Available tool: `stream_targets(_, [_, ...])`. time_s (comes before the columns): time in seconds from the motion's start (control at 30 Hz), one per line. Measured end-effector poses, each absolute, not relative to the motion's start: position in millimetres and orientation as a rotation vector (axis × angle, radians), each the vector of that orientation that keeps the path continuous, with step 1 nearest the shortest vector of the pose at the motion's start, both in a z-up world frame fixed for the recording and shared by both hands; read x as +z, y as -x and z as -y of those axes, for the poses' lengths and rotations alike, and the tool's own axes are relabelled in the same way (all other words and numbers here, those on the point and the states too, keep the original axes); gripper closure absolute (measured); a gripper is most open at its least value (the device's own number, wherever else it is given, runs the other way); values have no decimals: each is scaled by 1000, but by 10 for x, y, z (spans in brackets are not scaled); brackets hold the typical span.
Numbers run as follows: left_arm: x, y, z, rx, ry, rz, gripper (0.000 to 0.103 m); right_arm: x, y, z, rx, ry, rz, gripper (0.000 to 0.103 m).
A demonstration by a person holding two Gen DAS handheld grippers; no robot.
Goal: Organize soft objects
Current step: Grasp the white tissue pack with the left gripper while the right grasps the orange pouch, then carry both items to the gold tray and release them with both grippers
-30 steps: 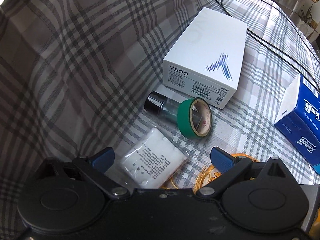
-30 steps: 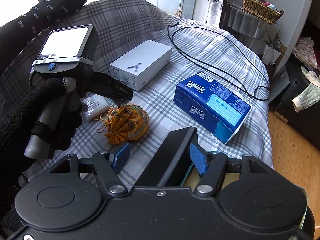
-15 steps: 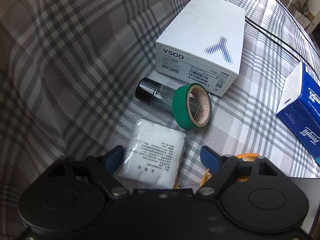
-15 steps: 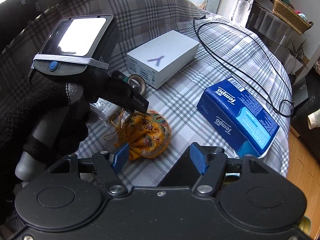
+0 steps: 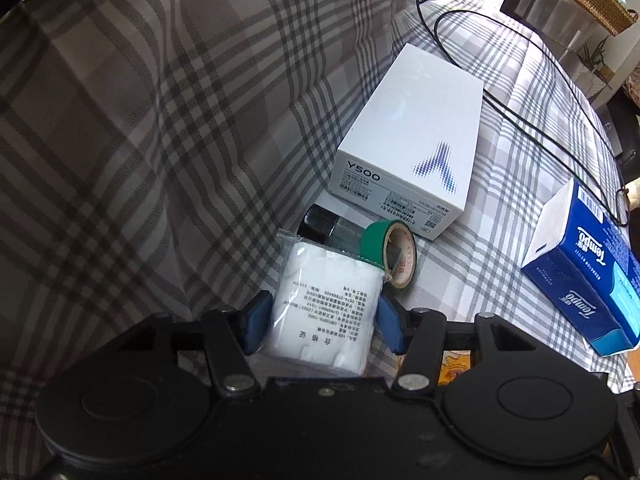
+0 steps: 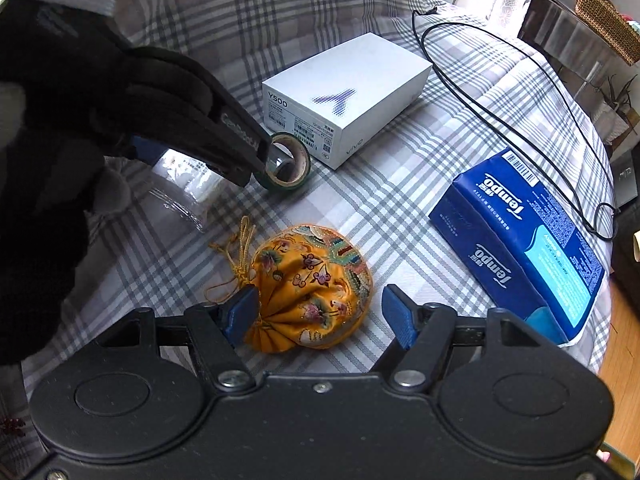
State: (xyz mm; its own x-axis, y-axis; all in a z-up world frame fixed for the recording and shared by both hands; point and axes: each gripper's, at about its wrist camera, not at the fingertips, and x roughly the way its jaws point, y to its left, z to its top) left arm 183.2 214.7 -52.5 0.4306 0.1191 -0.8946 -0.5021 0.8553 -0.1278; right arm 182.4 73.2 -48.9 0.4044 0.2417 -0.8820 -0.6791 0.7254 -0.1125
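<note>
- since a second ago the left tongs (image 5: 322, 322) have closed in from wide apart and now clamp the white cotton packet (image 5: 326, 304) between both blue pads (image 5: 256, 320); the packet looks raised off the plaid cloth (image 5: 160, 120), though contact underneath is hidden.
- meanwhile the right tongs (image 6: 318, 314) have come over the yellow embroidered pouch (image 6: 312, 284), which was farther ahead of them before.
- right tongs stand apart: the left pad (image 6: 240, 312) touches the pouch's gathered neck, the other pad is clear of it. the pouch lies on the cloth, its gold cord (image 6: 236, 248) trailing to the left.
- just beyond the packet, a green tape roll (image 5: 390, 258) stands on edge against a dark-capped clear bottle (image 5: 328, 226).
- behind those lies a white y500 box (image 5: 412, 144), flat on the cloth.
- a blue tempo tissue pack (image 6: 520, 240) lies to the right, well apart from the pouch.
- a black cable (image 6: 500, 92) loops across the far cloth.
- in the right wrist view a black-gloved hand (image 6: 52, 152) holds the left tool.
</note>
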Motion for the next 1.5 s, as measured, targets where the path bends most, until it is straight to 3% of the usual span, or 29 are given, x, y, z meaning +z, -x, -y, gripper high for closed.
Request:
stream_targets(0.17, [-346,-1752,-2228,407,425,-1022,50,-582,-1943,-803,604,457,-1050,38])
stream_targets(0.43, [-173,-1651,-2313,406,439,-984,50,-732,-2021,-958,561,466,-1075,22])
stream_targets(0.53, [-139,-1626,-2313,404,440,-983,50,-815,-2019,-1032,533,515,-1087,22])
stream_targets(0.67, [-129,-1616,-2291,393,441,-984,50,-879,-2025,-1083,503,528,-1099,23])
stream_targets(0.73, [-135,-1631,-2269,388,438,-984,50,-875,-2038,-1073,501,494,-1110,34])
stream_targets(0.83, [-125,-1639,-2240,381,436,-981,50,-838,-2052,-1037,518,423,-1131,39])
stream_targets(1.5, [440,-1409,-2002,347,351,-862,50,14,-1505,-550,611,148,-1055,40])
